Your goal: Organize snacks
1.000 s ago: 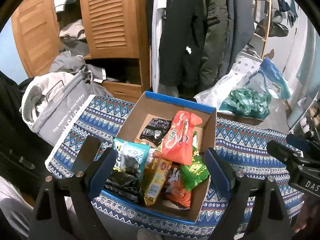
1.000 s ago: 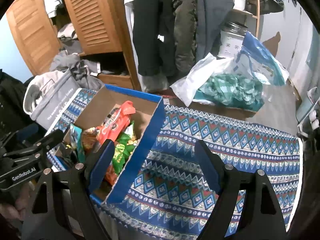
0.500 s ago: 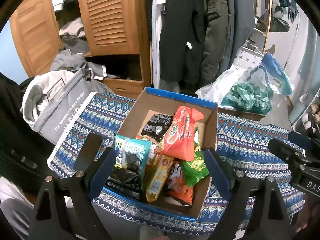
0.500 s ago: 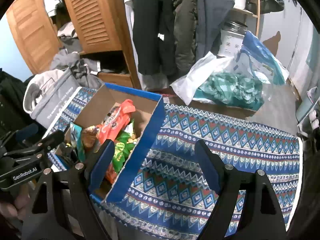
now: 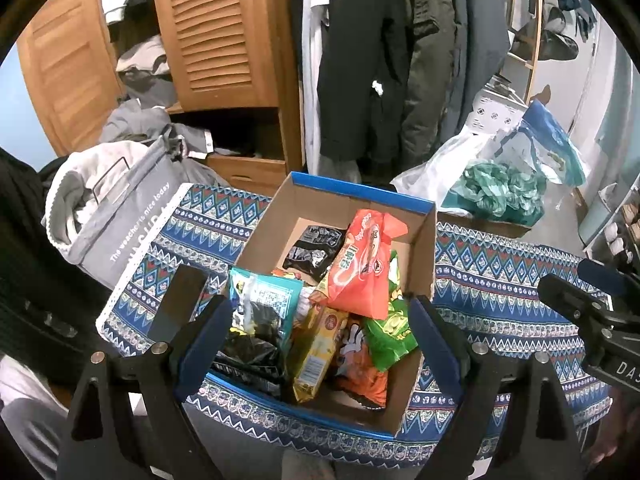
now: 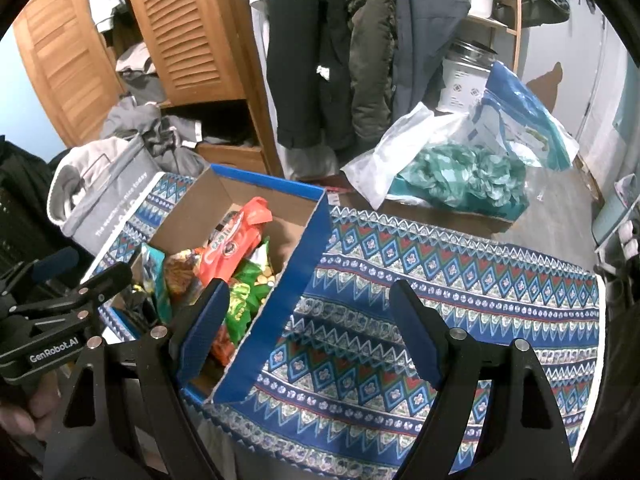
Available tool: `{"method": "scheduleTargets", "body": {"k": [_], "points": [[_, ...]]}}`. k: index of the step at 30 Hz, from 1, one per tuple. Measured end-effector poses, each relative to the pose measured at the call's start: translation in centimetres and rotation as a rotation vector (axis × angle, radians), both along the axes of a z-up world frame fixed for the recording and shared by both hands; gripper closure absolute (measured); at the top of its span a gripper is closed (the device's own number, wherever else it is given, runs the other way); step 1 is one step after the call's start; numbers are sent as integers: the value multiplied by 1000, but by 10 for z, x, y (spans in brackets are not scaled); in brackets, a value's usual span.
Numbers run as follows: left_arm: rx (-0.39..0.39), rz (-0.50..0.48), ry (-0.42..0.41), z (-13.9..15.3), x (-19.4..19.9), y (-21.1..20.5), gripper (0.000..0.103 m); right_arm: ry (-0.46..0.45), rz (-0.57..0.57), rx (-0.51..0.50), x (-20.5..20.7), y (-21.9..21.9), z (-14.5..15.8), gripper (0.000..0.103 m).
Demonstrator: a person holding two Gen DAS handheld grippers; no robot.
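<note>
An open cardboard box with blue rims sits on a blue patterned cloth. It holds several snack packs: an orange bag on top, a green bag, a yellow pack, a teal pack and a black pack. My left gripper is open and empty, above the box's near side. My right gripper is open and empty, over the box's right wall and the cloth.
A grey fabric bag stands left of the box. A white and blue plastic bag with green stuff lies at the back right. Coats and a wooden wardrobe stand behind. The right gripper's body shows at the right edge.
Both views have shifted slightly; the box sits a little lower and farther in the left wrist view. Both grippers remain open and the snacks have not moved.
</note>
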State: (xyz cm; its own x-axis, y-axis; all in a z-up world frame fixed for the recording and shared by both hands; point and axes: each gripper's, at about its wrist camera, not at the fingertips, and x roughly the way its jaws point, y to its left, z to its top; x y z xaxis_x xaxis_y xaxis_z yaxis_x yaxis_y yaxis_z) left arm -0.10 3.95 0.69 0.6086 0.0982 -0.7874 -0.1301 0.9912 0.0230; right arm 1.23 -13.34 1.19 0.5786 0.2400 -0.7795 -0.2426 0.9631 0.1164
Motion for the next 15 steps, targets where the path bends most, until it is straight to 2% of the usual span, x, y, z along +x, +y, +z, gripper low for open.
{"method": "scheduleTargets", "body": {"k": [15], "points": [[-5,-9,11,-3,0,-2,12,2,5,1,-1,1,0,22]]}}
